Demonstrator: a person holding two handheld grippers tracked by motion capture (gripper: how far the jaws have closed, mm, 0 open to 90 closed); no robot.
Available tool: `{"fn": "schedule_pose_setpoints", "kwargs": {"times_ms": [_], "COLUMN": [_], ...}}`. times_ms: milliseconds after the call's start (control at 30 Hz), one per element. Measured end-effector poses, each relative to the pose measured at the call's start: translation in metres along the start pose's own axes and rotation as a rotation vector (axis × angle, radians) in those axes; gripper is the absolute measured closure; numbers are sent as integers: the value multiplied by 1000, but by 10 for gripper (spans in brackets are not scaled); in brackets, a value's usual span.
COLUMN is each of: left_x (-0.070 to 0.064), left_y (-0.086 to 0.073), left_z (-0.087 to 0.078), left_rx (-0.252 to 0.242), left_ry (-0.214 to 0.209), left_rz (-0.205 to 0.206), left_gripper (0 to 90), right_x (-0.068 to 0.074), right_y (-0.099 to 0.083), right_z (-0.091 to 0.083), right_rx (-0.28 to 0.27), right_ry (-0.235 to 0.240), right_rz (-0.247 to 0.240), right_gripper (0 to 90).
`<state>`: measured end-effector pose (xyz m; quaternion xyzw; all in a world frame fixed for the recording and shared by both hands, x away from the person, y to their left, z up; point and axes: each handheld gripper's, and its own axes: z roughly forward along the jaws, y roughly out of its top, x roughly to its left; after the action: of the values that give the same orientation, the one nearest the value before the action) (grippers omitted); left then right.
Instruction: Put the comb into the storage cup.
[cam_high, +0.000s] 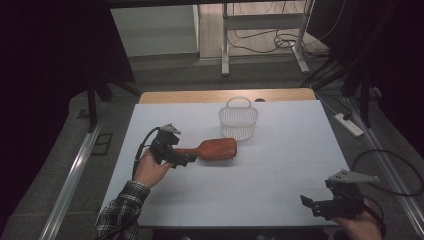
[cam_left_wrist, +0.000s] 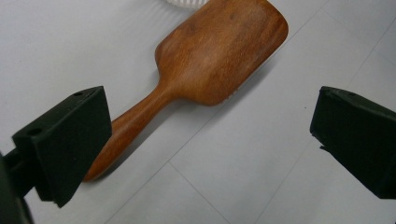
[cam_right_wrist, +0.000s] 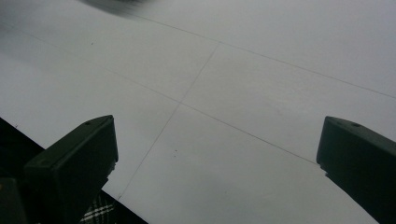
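So you're basically at the start — your left gripper (cam_high: 186, 159) hangs spread wide over the handle of the wooden hairbrush (cam_high: 214, 149), which lies flat on the table (cam_high: 280, 165) just beside the white basket (cam_high: 238, 119), nothing pinched yet — right gripper (cam_high: 311, 204) idles open too.

Your high view looks forward and down from above your side, taking in the whole white table (cam_high: 280, 150) at a distance, with floor beyond in the upper frame. Your left gripper view sits close over the table, sharing the wooden brush (cam_left_wrist: 205, 60) with the high view's centre. Your right gripper view looks closely along bare table near the high view's lower right.
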<state>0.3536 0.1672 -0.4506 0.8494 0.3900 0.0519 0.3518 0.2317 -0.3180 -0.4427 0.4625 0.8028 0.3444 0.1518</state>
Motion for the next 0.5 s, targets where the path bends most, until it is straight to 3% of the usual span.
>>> {"fn": "schedule_pose_setpoints", "kwargs": {"times_ms": [500], "left_x": [6], "left_y": [14], "left_z": [17], "left_rx": [43], "left_ry": [6], "left_rz": [11], "left_gripper": [0], "right_x": [0], "right_y": [0], "right_z": [1], "right_rx": [5], "right_ry": [1], "right_rz": [-1], "right_gripper": [0]}}
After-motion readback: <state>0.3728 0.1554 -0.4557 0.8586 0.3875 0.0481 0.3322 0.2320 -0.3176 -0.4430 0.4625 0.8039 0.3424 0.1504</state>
